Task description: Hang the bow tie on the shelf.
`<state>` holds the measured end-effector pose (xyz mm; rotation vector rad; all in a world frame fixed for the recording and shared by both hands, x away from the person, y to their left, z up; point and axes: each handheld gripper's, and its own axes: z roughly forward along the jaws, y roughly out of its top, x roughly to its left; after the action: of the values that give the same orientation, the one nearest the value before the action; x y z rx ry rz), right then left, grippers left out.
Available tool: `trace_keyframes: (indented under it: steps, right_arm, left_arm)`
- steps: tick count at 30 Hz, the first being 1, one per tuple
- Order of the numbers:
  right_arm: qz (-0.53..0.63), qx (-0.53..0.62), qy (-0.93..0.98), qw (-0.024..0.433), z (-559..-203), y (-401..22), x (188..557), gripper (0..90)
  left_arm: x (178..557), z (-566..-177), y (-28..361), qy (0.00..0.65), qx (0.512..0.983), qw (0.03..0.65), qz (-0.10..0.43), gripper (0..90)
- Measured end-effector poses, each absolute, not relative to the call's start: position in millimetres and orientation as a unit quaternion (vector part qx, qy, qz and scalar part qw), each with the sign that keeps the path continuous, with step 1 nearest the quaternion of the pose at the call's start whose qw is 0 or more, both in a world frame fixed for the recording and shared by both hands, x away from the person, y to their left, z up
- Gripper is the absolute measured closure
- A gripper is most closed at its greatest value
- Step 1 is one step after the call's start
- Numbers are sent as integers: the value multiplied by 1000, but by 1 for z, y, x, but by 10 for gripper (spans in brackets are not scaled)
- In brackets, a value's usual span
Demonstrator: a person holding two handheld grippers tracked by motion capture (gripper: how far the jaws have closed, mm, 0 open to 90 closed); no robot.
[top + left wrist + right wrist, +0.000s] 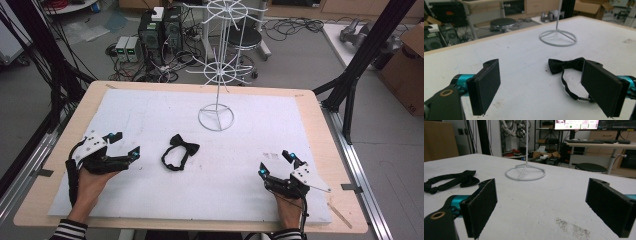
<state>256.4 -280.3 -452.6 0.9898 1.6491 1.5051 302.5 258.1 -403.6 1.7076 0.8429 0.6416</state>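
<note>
A black bow tie (179,151) with its strap looped lies flat on the white mat, left of centre. Behind it stands a white wire rack (216,75) on a ring base (216,118). My left gripper (125,145) rests at the left of the mat, open and empty, a short way left of the bow tie (564,65). My right gripper (275,163) rests at the front right, open and empty. Its view has the bow tie (454,180) far to the left and the ring base (525,173) ahead.
The white mat (250,125) covers a wooden table (320,130). A dark smudge (271,156) marks the mat near the right gripper. Beyond the table are computers (160,30), cables, a stool (245,37) and a cardboard box (407,65). Black frame posts (360,60) flank the table.
</note>
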Motion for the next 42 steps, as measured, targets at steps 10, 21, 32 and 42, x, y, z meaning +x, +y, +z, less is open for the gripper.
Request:
trace_keyframes:
  steps: [10,21,32,42]
  right_arm:
    - [568,381,642,347,-452,-278,257,94]
    - [567,387,638,347,-452,-278,258,94]
    - [571,386,635,348,-452,-279,258,94]
    - [574,389,632,345,-452,-280,257,93]
  left_arm:
    - [330,-395,230,336,769,500,217,165]
    - [356,-393,197,318,823,437,176,177]
    - [374,-395,170,319,858,376,145,228]
    - [385,-407,152,320,882,324,120,323]
